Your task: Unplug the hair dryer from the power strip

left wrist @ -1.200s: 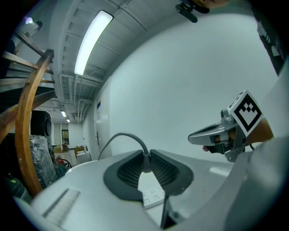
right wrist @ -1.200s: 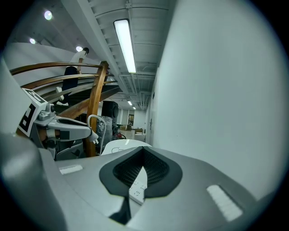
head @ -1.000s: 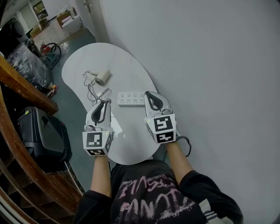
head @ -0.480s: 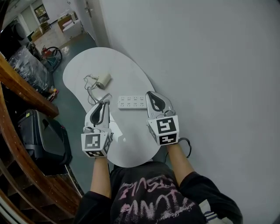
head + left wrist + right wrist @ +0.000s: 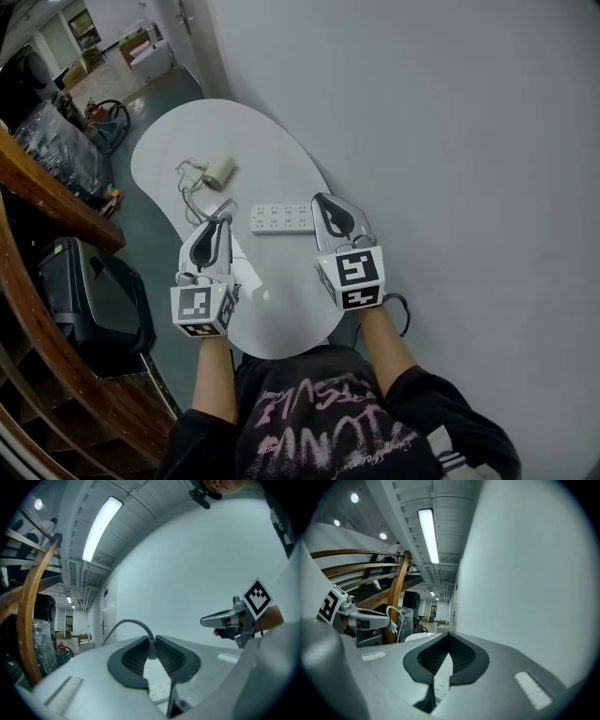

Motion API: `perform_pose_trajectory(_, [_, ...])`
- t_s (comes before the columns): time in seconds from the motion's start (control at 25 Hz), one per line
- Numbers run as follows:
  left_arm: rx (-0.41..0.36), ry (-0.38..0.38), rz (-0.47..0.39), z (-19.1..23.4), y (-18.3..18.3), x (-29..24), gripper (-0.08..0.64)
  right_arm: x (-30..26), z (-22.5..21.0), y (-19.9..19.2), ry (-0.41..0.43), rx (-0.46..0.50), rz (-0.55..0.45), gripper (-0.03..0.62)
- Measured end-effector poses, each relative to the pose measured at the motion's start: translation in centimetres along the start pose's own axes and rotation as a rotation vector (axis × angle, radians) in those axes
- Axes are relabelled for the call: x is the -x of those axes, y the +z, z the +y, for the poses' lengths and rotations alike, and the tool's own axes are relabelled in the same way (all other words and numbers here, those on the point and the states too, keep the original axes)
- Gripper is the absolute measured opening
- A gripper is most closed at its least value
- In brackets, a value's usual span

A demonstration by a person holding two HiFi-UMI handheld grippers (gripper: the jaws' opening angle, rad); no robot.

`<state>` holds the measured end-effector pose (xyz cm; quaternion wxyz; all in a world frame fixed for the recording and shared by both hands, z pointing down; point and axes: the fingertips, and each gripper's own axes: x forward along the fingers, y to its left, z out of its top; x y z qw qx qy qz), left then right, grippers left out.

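Note:
A small white hair dryer lies far out on the white table, its grey cord looping back toward me. My left gripper is shut on the cord's plug end, held above the table and clear of the white power strip. The right gripper view shows the white plug at the left gripper's tips. In the left gripper view the cord arches out from between the closed pads. My right gripper is shut on nothing, hovering by the strip's right end.
A grey wall runs close along the table's right side. A curved wooden rail and a black case stand on the left. Clutter and cables lie on the floor beyond the table.
My left gripper has drifted slightly left and back toward me with the plug end still in it. The right gripper has hardly moved.

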<state>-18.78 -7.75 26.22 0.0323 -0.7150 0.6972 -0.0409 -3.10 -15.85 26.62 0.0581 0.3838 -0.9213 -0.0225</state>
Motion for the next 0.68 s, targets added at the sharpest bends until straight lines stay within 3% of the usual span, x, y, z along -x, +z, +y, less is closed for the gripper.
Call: perform_pose_trajectory(0.68, [0.009,0.0,-0.012,0.52,0.58,-0.58,0.057,-0.53,-0.44,0.35,0.005,0.003,-0.01,0.008])
